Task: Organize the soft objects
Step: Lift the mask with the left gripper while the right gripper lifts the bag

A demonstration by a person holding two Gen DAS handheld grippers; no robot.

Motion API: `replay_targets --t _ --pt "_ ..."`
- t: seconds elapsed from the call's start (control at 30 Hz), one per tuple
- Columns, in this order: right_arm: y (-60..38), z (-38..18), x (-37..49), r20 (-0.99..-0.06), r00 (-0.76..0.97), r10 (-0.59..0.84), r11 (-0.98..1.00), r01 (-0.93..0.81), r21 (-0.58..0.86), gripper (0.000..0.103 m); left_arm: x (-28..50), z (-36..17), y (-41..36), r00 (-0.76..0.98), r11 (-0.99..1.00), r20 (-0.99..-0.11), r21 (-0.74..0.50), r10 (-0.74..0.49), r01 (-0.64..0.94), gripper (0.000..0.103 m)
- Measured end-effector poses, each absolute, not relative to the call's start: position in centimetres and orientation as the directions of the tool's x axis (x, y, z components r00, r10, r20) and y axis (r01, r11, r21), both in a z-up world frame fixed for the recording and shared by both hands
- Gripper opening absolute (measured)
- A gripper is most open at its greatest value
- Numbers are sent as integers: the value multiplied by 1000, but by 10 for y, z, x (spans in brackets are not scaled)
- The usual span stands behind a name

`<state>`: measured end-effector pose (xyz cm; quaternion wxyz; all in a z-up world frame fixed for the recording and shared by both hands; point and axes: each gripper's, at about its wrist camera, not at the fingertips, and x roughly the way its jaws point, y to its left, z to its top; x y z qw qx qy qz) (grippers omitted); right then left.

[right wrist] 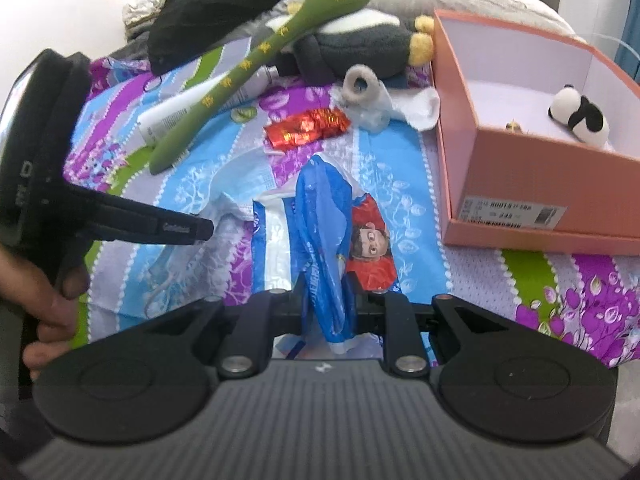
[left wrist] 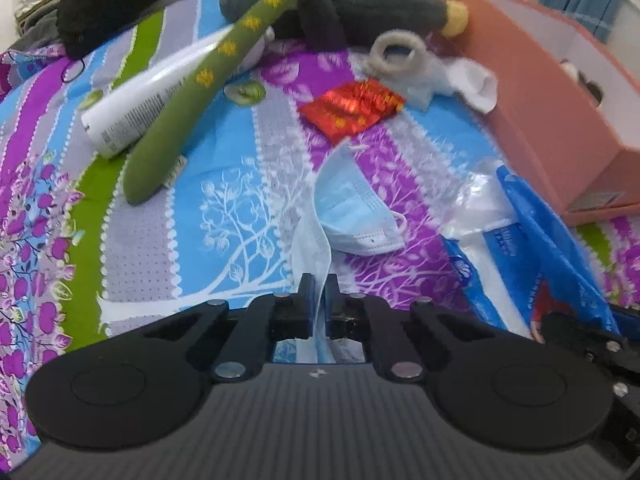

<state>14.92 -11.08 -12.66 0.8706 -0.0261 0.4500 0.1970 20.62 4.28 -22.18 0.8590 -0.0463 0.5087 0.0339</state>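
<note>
My left gripper (left wrist: 319, 285) is shut on a light blue face mask (left wrist: 352, 212) and holds one edge while the rest lies on the patterned bedsheet (left wrist: 224, 200). My right gripper (right wrist: 325, 280) is shut on a blue printed plastic bag (right wrist: 324, 216) that lies on the sheet (right wrist: 420, 168). The bag also shows in the left wrist view (left wrist: 536, 240). The left gripper shows at the left of the right wrist view (right wrist: 202, 229). A pink shoebox (right wrist: 520, 184) at the right holds a small panda plush (right wrist: 580, 118).
Behind lie a green snake plush (right wrist: 256, 64), a white bottle (left wrist: 148, 100), a grey penguin plush (right wrist: 360, 48), a red foil packet (right wrist: 308, 126), a white sock (right wrist: 420, 108), a small bag with a ring (right wrist: 366, 96) and black clothing (right wrist: 224, 12).
</note>
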Motion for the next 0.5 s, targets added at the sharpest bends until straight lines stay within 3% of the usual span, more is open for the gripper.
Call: replay_targets --t 0.5 --pt "-129 -39 159 -641 680 355 924 -361 128 21 187 -95 38 667 986 -742 -151 -63 -74 6"
